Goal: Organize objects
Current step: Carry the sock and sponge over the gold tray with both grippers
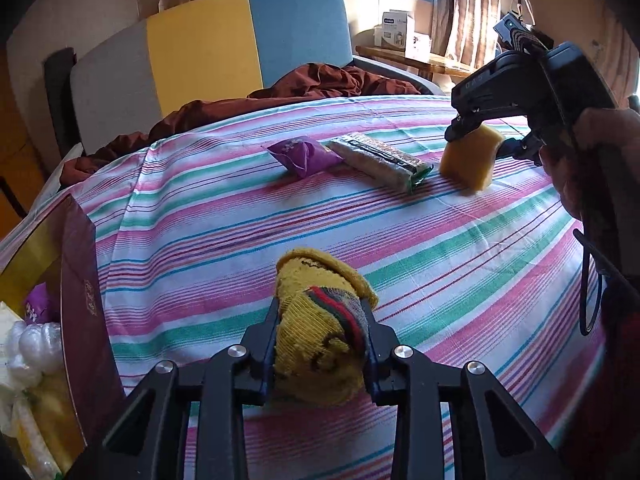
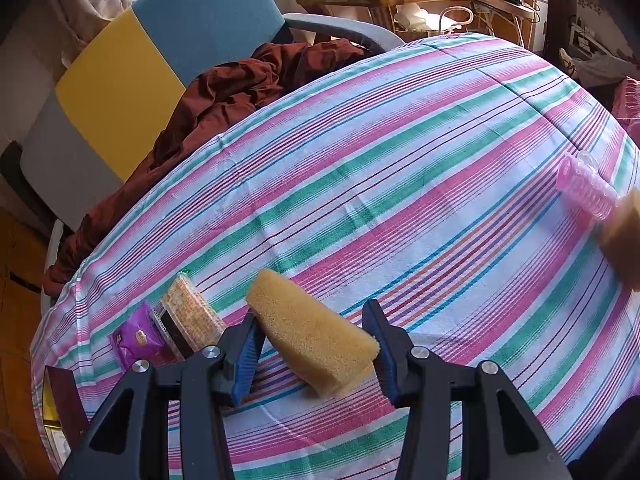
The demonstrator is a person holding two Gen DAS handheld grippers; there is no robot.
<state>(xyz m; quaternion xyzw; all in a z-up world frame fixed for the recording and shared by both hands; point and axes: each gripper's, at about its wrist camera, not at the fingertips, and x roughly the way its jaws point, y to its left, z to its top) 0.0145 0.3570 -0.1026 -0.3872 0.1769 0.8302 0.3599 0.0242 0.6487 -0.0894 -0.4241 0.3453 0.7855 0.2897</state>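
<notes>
Left gripper (image 1: 320, 344) clamped on a rolled yellow sock (image 1: 320, 336) above the striped cloth (image 1: 460, 260), right gripper (image 2: 316, 344) gripping a tan sponge (image 2: 312, 340), box (image 1: 80, 300) at left cut off, contents unclear

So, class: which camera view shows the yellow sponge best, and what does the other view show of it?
The right wrist view: the yellow sponge fills the near foreground, tilted between the right tongs, its pores plain. The left wrist view shows the sponge small and far off, partly covered by those tongs.
</notes>
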